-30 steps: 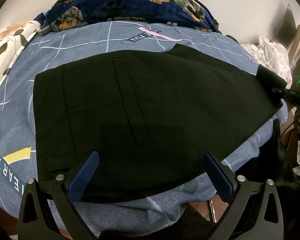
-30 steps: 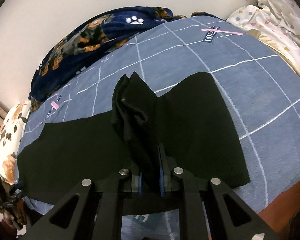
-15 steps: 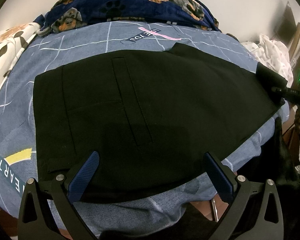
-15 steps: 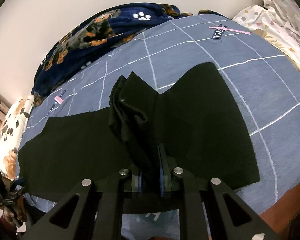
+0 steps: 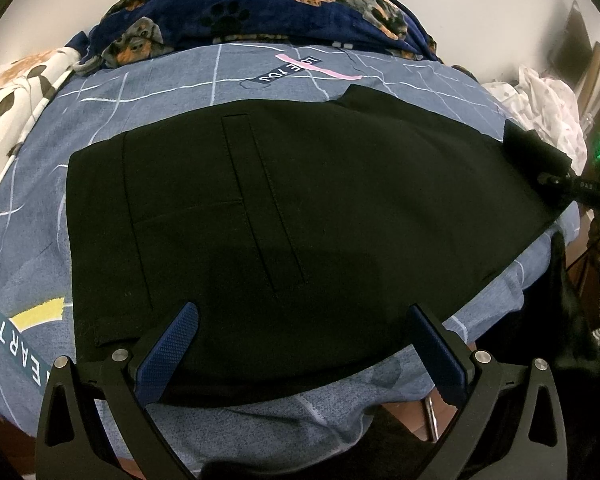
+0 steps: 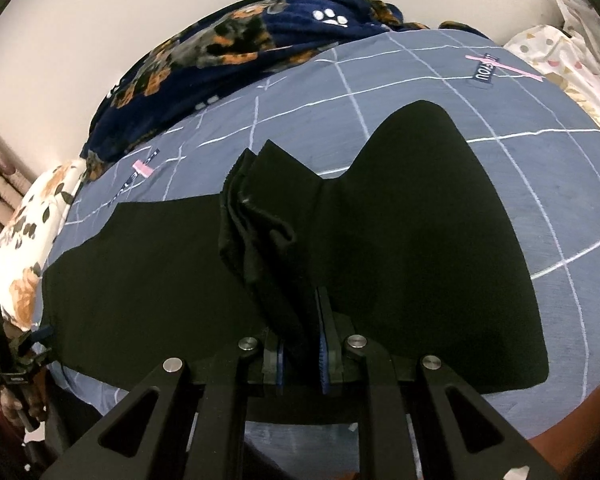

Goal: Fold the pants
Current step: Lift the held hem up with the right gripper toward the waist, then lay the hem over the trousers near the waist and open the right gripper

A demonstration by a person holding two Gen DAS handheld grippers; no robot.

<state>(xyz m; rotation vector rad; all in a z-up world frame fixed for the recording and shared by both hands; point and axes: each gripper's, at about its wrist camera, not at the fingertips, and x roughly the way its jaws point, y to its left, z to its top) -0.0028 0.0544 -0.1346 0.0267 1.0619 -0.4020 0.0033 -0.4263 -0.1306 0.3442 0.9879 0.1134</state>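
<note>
Black pants (image 5: 300,208) lie flat on the blue grid bedsheet (image 5: 172,80), waist end with a back pocket toward my left gripper. My left gripper (image 5: 300,344) is open and empty, hovering over the near edge of the waist end. My right gripper (image 6: 302,344) is shut on a bunched hem end of the pants (image 6: 268,232) and holds it lifted above the flat part of the pants (image 6: 440,240). The right gripper also shows at the far right of the left wrist view (image 5: 556,180), pinching the cloth.
A dark blue dog-print blanket (image 5: 260,4) lies bunched along the wall. A floral pillow (image 5: 16,96) sits at the left. White patterned bedding (image 6: 572,52) lies at the right. The bed's near edge drops to the floor (image 5: 404,416).
My right gripper has carried the pinched hem further over the pants, toward the waist side. My left gripper has stayed open and nearly still.
</note>
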